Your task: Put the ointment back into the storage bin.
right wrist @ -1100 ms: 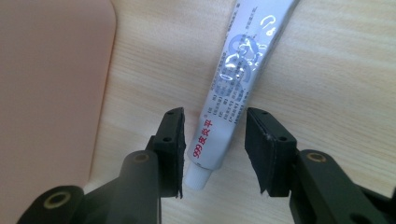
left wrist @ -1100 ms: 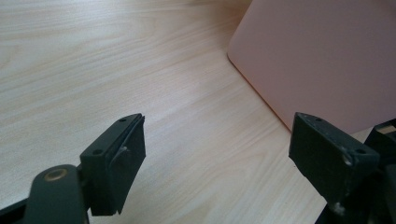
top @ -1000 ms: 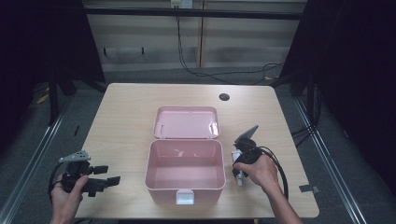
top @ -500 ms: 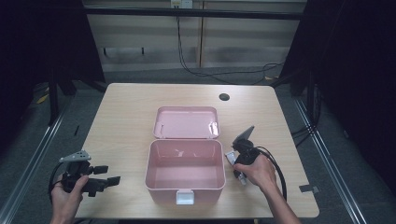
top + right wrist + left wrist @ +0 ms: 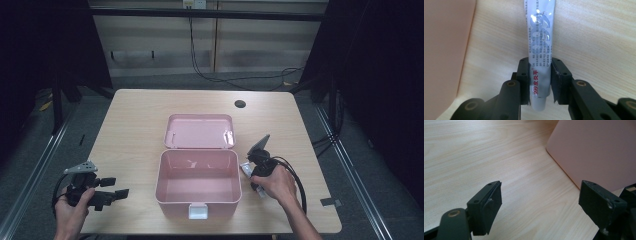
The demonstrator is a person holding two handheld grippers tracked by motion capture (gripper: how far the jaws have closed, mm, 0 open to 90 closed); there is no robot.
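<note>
The jaws of the right gripper [image 5: 540, 80] have just been closing and are clamped on a white ointment tube [image 5: 541, 47] printed "999", lying near the tabletop's [image 5: 135, 125] right edge beside the open pink box [image 5: 198, 182]. The left gripper [image 5: 541, 205] is held wide apart, holding nothing, at the near left corner.

Bright tabletop, dark surroundings, mild softness.

One pink box [image 5: 198, 185] stands open near the counter's [image 5: 135, 125] front edge, with one lid [image 5: 200, 131] hinged behind it. One tube [image 5: 539, 50] lies right of the box. Two tongs: left [image 5: 112, 194] at the front left corner, right [image 5: 250, 170] beside the box. One dark hole [image 5: 240, 104] sits near the far edge.
</note>
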